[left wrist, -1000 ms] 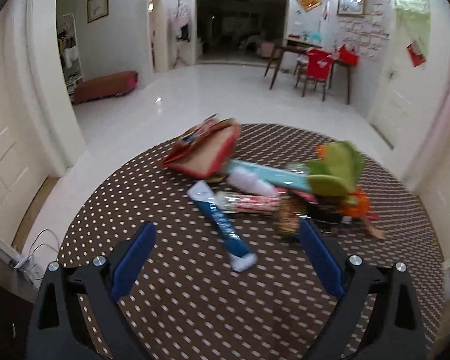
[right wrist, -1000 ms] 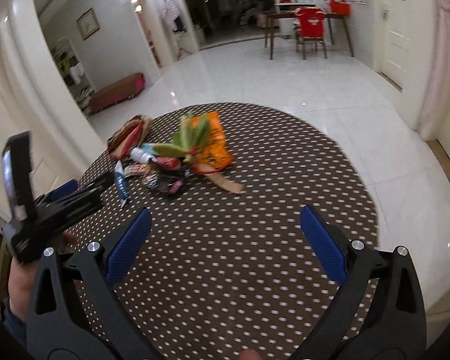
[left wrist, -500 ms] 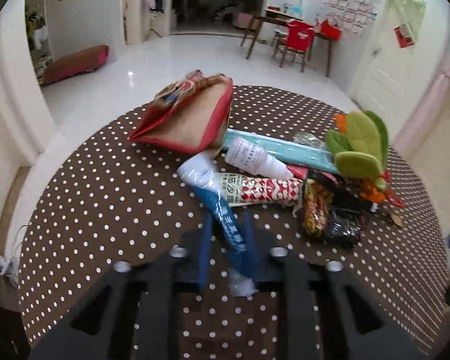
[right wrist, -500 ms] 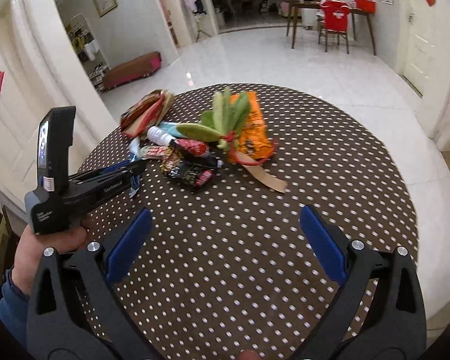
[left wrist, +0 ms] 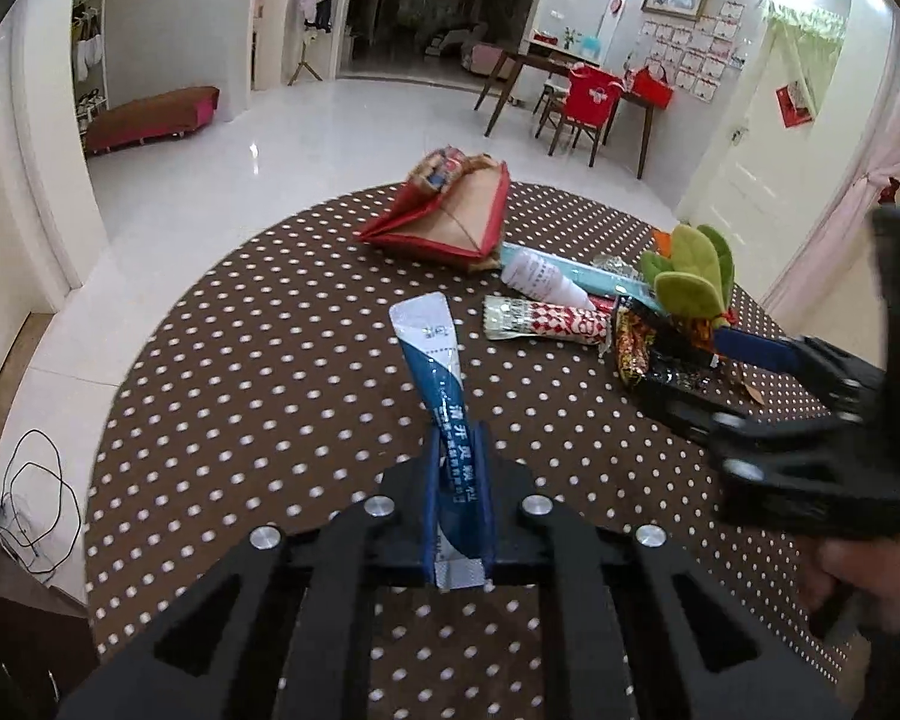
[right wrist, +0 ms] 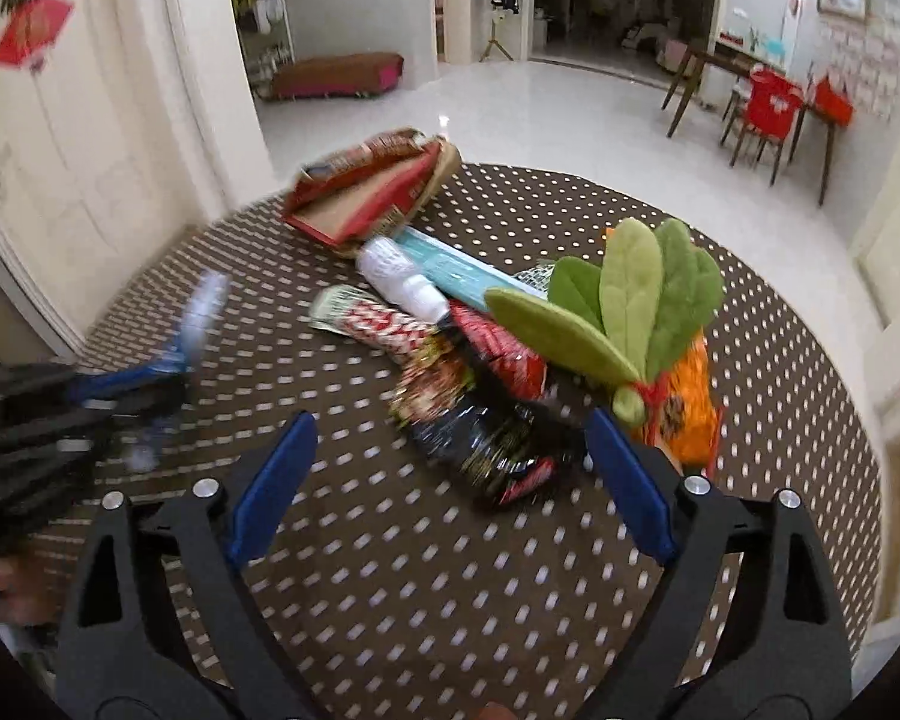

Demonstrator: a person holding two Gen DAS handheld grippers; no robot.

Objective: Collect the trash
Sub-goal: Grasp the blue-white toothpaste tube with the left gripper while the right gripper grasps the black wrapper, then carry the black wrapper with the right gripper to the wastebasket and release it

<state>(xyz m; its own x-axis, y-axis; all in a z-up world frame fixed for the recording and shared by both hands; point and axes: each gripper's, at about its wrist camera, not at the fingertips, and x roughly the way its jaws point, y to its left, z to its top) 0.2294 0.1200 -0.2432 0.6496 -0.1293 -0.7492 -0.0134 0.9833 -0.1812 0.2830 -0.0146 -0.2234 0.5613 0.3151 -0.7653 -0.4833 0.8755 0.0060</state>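
My left gripper point(left wrist: 459, 438) is shut on a blue and white sachet point(left wrist: 435, 360) and holds it lifted above the dotted round table point(left wrist: 258, 360). It also shows in the right wrist view point(right wrist: 192, 324), blurred at the left. My right gripper point(right wrist: 450, 456) is open, its fingers either side of a dark shiny snack wrapper point(right wrist: 480, 432) at the near edge of the trash pile. The pile holds a red-white patterned wrapper point(right wrist: 378, 318), a white bottle point(right wrist: 402, 276), a teal pack point(right wrist: 456, 267) and an orange bag point(right wrist: 690, 408).
A red and brown paper bag point(left wrist: 450, 216) lies on its side at the far side of the pile. A green plush leaf toy point(right wrist: 618, 300) lies on top of the orange bag. Beyond the table is white tiled floor, with a desk and red chair point(left wrist: 588, 102) far off.
My left gripper has lifted the blue sachet away from the pile. My right gripper has moved forward and down to the pile, now straddling the dark wrapper.
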